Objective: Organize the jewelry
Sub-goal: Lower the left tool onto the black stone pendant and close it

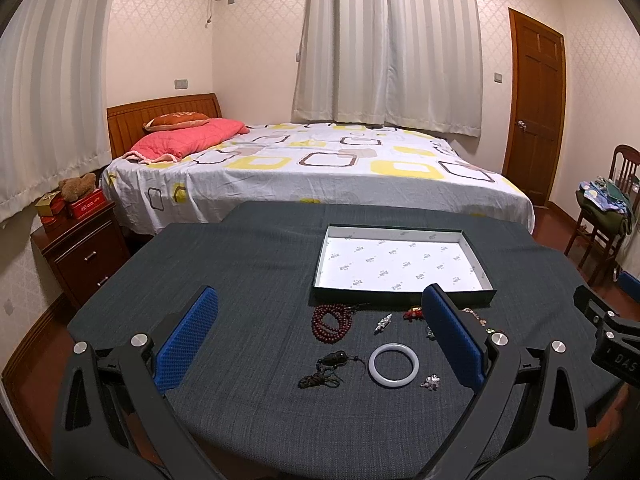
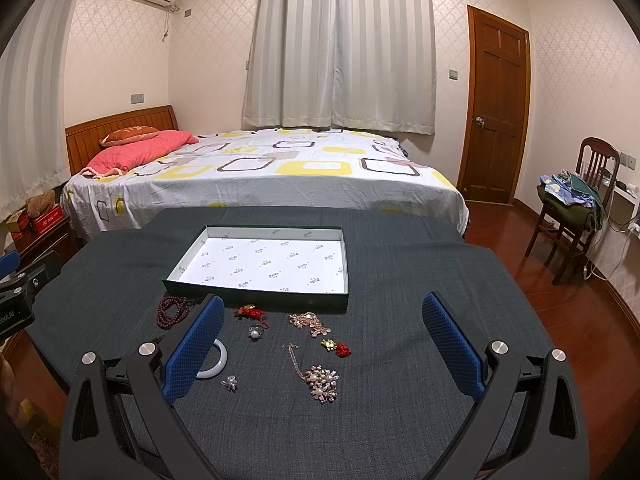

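An empty white-lined tray lies on the grey table. Jewelry lies in front of it: dark red beads, a white bangle, a dark cord pendant, a small silver charm, a floral necklace, a gold chain piece, red charms. My left gripper is open above the bangle and pendant. My right gripper is open above the necklace.
The grey cloth-covered table stands before a bed. A nightstand is at left, a chair with clothes at right, a door beyond.
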`<state>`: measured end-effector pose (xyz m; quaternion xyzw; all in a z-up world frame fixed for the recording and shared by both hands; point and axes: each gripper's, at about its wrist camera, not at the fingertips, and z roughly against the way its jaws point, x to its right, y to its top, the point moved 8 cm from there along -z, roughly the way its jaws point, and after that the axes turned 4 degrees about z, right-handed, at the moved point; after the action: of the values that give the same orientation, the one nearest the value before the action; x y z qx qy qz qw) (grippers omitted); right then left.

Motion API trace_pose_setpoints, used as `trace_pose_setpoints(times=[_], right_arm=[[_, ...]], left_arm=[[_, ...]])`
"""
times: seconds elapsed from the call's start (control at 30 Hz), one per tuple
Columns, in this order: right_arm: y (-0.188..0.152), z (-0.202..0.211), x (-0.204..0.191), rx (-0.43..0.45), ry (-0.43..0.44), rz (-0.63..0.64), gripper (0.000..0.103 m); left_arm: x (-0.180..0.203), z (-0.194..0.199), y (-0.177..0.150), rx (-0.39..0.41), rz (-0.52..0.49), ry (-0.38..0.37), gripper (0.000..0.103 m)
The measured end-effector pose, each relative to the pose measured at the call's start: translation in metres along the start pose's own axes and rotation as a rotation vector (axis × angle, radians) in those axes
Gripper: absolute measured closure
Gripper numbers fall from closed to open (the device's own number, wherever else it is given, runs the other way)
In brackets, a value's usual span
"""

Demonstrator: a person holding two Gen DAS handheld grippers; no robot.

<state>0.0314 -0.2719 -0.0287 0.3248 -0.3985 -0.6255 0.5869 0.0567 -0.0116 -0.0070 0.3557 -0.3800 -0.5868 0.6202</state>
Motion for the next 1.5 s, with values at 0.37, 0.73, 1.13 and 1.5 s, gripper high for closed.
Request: trace_pose_setpoints(times=[0.37,0.73,1.13,1.5], right_arm=[[-0.025,-0.026,-0.009,-0.054,0.013,0.013,0.007],[-0.082,-0.086,-0.011,-0.228,0.044,-0.001,0.007],[-0.108,-0.12,-0.018,-0.321,0.079,-0.018,0.007],[-0.113,-0.133,-0.013,-0.348,0.085,-0.04,0.007]], left_arm=[[-0.014,-0.035,-0.025,-0.081,0.048,-0.058,0.004],[-0.037,-0.11,-0.094,-0.297,0.063,-0.033,0.015],[-0.02,-0.159,-0.133,-0.426,-0.013,-0.059,0.035],[-0.007,-0.194,-0.144,-0.474,-0.054,-0.079,0.044]])
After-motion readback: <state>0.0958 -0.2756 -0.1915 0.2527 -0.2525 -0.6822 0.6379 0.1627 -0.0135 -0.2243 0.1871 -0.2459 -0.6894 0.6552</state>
